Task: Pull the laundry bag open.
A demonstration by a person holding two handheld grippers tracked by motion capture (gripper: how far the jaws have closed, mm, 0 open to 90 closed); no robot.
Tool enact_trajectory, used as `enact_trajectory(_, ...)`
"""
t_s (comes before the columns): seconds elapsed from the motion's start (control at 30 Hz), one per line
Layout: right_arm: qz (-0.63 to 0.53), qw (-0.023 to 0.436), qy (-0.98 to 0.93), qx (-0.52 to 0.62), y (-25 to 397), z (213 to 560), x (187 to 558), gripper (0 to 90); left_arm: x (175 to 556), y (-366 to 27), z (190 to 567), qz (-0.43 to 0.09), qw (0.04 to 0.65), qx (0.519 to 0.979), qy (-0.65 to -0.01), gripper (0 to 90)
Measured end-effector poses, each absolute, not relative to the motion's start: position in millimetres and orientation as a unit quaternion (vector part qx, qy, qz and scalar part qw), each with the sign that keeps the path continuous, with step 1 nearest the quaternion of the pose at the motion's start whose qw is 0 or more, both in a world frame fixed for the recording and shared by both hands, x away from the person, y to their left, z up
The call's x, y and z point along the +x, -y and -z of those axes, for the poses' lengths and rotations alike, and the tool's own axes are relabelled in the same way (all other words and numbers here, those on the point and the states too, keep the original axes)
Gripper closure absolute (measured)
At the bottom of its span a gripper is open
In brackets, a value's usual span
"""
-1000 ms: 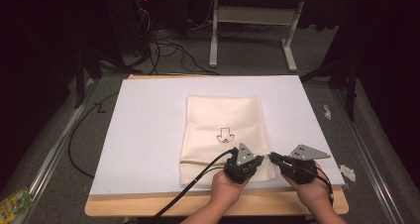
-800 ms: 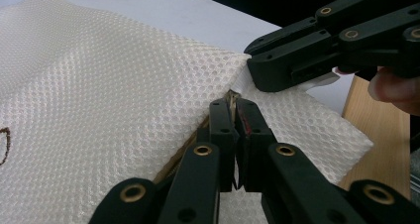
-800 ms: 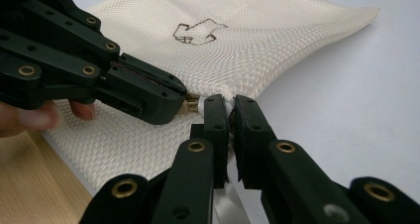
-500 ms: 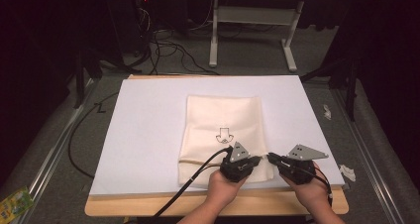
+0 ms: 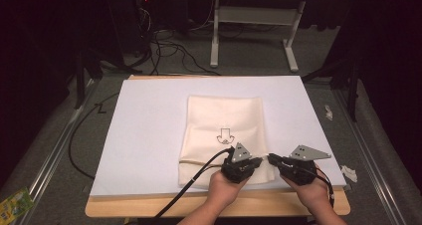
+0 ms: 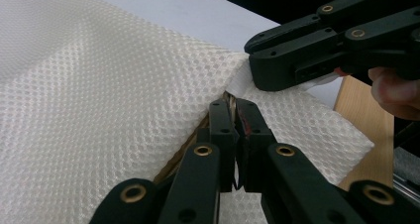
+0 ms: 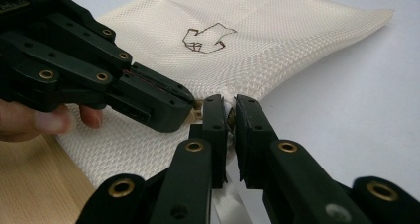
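Note:
A cream mesh bag [image 5: 224, 123] with a small dark arrow print [image 5: 224, 135] lies flat on a white sheet [image 5: 144, 130]. Both grippers meet at its near right corner. My left gripper [image 5: 261, 161] comes in from the left, and its jaws [image 6: 235, 105] are shut on the bag's hem [image 6: 148, 110], where a tan cord shows. My right gripper [image 5: 271, 159] points left, shut on the same corner of the bag [image 7: 257, 40] at its tips [image 7: 230, 105]. Each gripper view also holds the other gripper: the right gripper [image 6: 260, 68] and the left gripper [image 7: 181, 102], a finger's width away.
The white sheet covers a wooden table [image 5: 149, 207] whose bare front edge lies just under the hands. Small white scraps [image 5: 348, 172] sit at the right edge. A black cable [image 5: 194, 185] trails from the left gripper. Desk legs and cables [image 5: 214, 36] stand beyond the table.
The left gripper has shifted very slightly near the bag's corner. Both grippers stay together at that corner, and the bag lies as before.

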State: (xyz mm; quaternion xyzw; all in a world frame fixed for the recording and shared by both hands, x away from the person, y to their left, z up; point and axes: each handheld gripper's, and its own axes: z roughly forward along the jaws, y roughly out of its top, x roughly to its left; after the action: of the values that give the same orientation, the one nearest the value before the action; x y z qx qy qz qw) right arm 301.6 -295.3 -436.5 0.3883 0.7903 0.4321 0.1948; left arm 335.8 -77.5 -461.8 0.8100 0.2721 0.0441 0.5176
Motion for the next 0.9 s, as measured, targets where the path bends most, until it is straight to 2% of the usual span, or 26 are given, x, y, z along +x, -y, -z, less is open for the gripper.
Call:
enact_trajectory(0.43,-0.442,0.179,-0.787,0.392,294.6,440.7,304.4,77.4,333.3,78.4,466.3,-0.049,0.507,0.821,-0.258,87.7)
enact_trajectory(0.57,-0.436,0.175,-0.791,0.391,294.0,442.6,306.6,84.8,333.3,79.3,468.9,-0.05,0.502,0.825,-0.253,87.7)
enact_trajectory(0.9,-0.43,0.208,-0.781,0.403,289.7,435.3,303.9,88.2,336.4,74.0,466.4,-0.055,0.508,0.814,-0.276,87.9)
